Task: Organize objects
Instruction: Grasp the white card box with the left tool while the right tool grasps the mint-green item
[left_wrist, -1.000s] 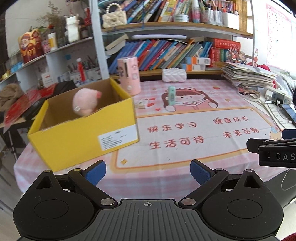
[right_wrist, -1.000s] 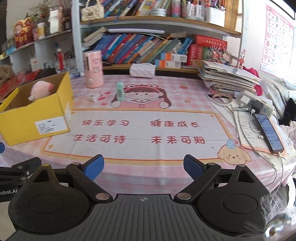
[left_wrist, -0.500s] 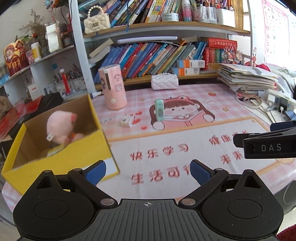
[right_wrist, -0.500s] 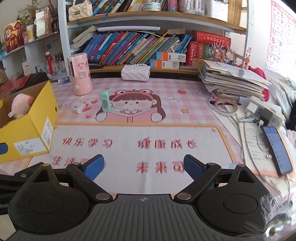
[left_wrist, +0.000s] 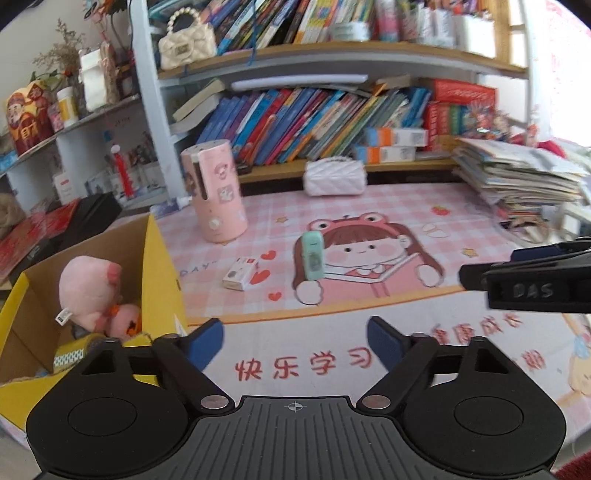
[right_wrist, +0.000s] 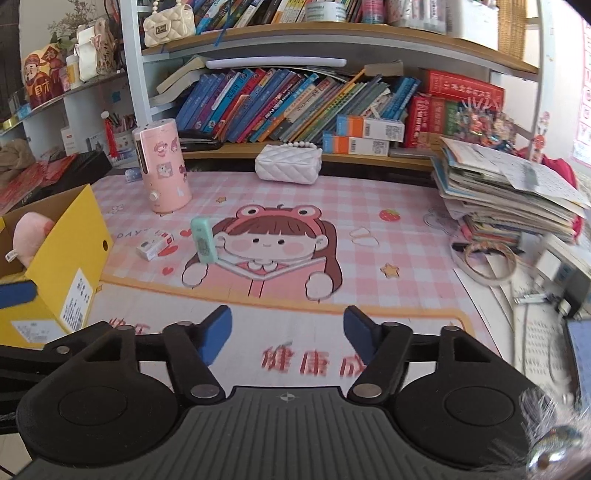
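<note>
The left gripper (left_wrist: 295, 341) was released, its blue pads spread wide over the mat (left_wrist: 332, 365) with nothing between them. The right gripper (right_wrist: 287, 330) hung likewise released and empty above the mat's red lettering. Just left of the left gripper sat the yellow box (left_wrist: 162, 266), holding a pink plush (left_wrist: 88, 291) and, under it, a tape roll (left_wrist: 72, 352). Farther on, a small white carton (left_wrist: 240, 274) lay flat on the mat, and near its right the mint case (left_wrist: 312, 255) lay lengthwise on the printed girl's hair. Beyond them a pink canister (left_wrist: 216, 192) stood upright, well apart from a white quilted purse (left_wrist: 335, 176) at the shelf's foot. A stack of papers (right_wrist: 509, 188) rose at the far right.
</note>
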